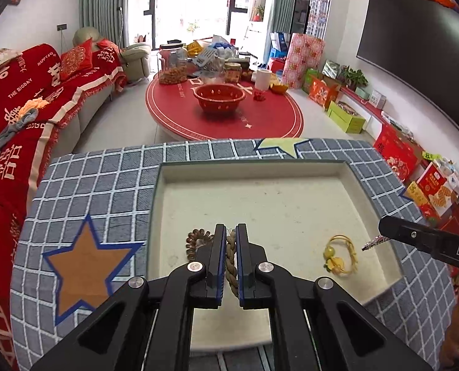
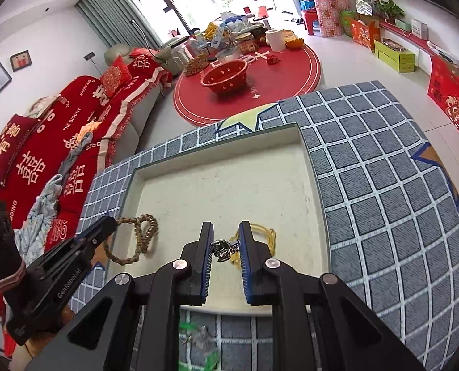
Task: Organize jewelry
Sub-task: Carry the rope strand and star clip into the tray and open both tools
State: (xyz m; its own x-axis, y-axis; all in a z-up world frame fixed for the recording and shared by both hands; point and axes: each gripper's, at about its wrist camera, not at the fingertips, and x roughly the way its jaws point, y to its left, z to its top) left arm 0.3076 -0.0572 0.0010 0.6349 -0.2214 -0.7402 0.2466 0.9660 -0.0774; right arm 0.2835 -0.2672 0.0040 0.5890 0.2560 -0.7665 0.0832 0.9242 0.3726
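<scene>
A white square tray (image 1: 260, 173) lies on a grey checked cloth. My left gripper (image 1: 231, 232) is shut on a brown braided bracelet (image 1: 231, 266) over the tray's near left part; the bracelet also shows in the right wrist view (image 2: 143, 238). My right gripper (image 2: 226, 235) is shut on a small silver piece of jewelry (image 2: 223, 249) above the tray's near right; the piece also shows in the left wrist view (image 1: 373, 242). A yellow cord bracelet with beads (image 1: 340, 255) lies in the tray below it. A brown coiled hair tie (image 1: 197, 238) lies left of my left gripper.
The grey checked cloth (image 1: 106, 185) with star patches covers the table. Green and clear small items (image 2: 201, 340) lie on the cloth near the tray's front edge. A red sofa (image 1: 28, 108) is at the left, a round red table with a red bowl (image 1: 218, 95) beyond.
</scene>
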